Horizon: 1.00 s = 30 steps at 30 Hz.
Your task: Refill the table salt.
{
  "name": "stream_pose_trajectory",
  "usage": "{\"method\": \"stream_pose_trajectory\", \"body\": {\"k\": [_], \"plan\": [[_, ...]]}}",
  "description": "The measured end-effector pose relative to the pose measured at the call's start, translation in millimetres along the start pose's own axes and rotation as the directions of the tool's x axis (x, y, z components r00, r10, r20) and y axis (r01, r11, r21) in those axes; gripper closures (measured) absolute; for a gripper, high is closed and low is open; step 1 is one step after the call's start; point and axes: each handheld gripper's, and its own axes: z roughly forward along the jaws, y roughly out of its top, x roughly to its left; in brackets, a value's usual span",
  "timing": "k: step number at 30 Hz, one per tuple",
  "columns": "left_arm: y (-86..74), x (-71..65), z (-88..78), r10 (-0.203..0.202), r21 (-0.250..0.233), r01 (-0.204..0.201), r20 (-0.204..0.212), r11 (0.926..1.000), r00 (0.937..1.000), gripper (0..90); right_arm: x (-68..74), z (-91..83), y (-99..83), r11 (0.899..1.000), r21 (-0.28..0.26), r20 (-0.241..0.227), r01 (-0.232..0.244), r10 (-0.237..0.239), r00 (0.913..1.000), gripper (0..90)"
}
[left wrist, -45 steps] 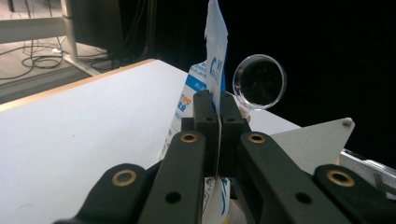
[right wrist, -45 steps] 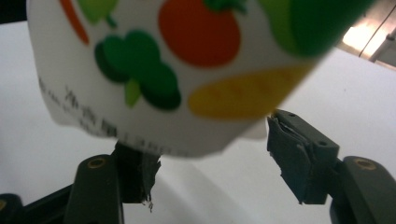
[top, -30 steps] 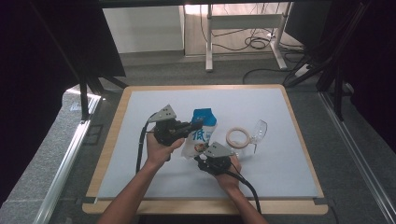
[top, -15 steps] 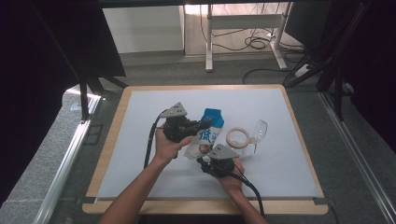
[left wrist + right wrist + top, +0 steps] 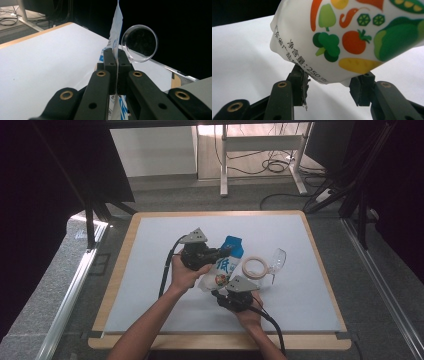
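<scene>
Pouch (image 5: 222,270): above the bench (image 5: 150,250), between both claws.
Left claw (image 5: 117,58): clamped on its blue top edge.
Right claw (image 5: 329,86): apart, closing around the bottom — grip squarely before pulling.

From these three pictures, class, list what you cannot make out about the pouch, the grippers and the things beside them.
- Pouch: in the high view both hands cover its ends; its small print is too small to read.
- Pouch top in the left gripper view: cut off by the upper edge.
- Right gripper: whether both pads press the pouch; the bag's bulge hides the contact.
- Glass: its foot, in the left gripper view, hidden behind the pouch.
- Tape ring: its thickness, too small.
</scene>
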Motion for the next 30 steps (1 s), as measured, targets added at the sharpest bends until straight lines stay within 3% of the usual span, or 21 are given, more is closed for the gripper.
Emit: {"method": "stream_pose_trajectory", "body": {"k": [30], "plan": [[11.1,1.7,30.5,0.026,0.076,-0.027,0.005,0.9967,0.9996,90.0,-11.1,-9.0,-6.3,0.998,-0.011,-0.014,-0.054,0.054,0.9984,54.4]]}}
